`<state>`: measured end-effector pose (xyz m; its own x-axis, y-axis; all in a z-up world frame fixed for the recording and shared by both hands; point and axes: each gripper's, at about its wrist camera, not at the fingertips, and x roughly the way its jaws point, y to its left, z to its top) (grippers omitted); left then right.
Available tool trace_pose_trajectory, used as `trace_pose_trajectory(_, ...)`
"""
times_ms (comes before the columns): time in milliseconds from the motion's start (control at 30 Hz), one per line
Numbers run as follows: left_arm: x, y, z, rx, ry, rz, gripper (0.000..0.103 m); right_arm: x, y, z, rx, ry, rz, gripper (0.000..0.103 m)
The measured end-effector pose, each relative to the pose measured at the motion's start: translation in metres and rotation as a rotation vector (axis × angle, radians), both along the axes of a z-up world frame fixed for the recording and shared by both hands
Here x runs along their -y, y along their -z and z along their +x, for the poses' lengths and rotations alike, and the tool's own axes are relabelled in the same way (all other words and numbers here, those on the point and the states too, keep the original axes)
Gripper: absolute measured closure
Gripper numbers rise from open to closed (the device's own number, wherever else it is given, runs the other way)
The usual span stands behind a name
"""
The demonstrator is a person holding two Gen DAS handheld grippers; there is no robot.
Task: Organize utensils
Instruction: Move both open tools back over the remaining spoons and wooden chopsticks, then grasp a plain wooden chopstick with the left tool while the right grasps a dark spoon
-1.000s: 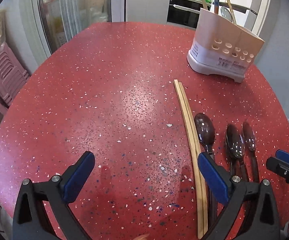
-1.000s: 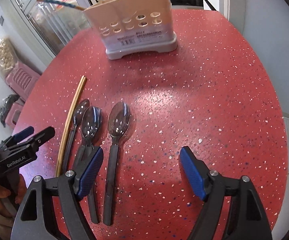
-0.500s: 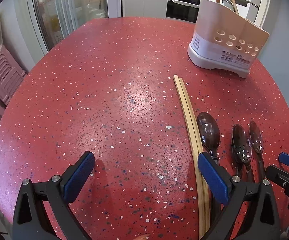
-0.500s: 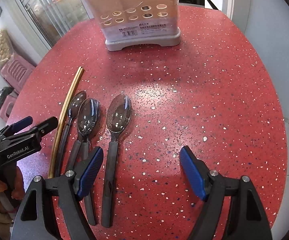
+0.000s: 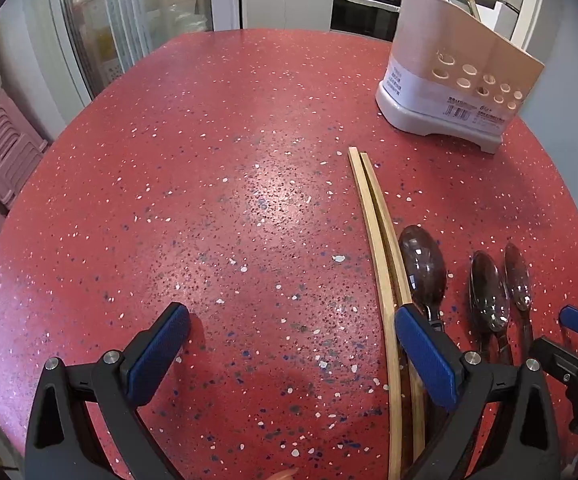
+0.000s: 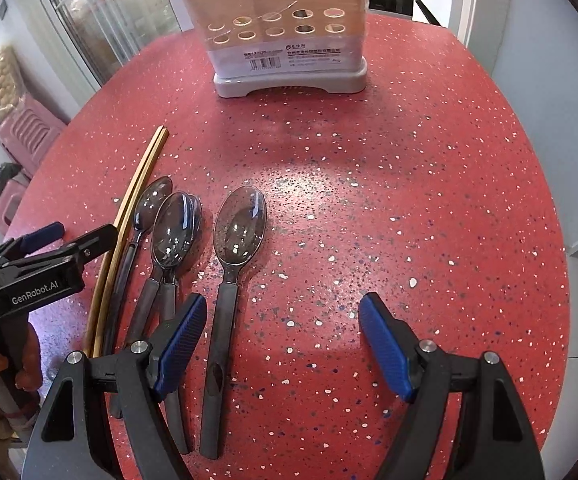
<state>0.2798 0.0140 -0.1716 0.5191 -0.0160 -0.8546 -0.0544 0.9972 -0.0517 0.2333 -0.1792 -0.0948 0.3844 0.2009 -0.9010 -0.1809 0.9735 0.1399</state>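
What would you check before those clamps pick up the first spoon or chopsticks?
1. Right gripper open and empty: ok.
2. Left gripper open and empty: ok.
3. Lone spoon lies apart from the others, easy to take singly: ok.
4. Other spoons separated: not ok, two bowls are stacked and a third lies close beside them.
5. Chopsticks lie together as a pair on the table: ok.
6. Holder upright with room left: upright ok; free room cannot tell, since its inside is hidden, though some utensils already stick out.
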Motion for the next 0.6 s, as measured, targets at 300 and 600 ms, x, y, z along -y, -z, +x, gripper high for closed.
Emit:
trace_pose_trajectory(300,0.017,0.005,0.033,-0.018,0.035,0.053,0.0,-0.024,0.004,0.008,-0.013,-0.047,-0.132,0.022)
trace_pose_trajectory(600,0.018,-0.008,0.064,-0.094,0.138,0.023,0.0,-0.039,0.001,0.023,-0.094,-0.088,-0.161,0.034)
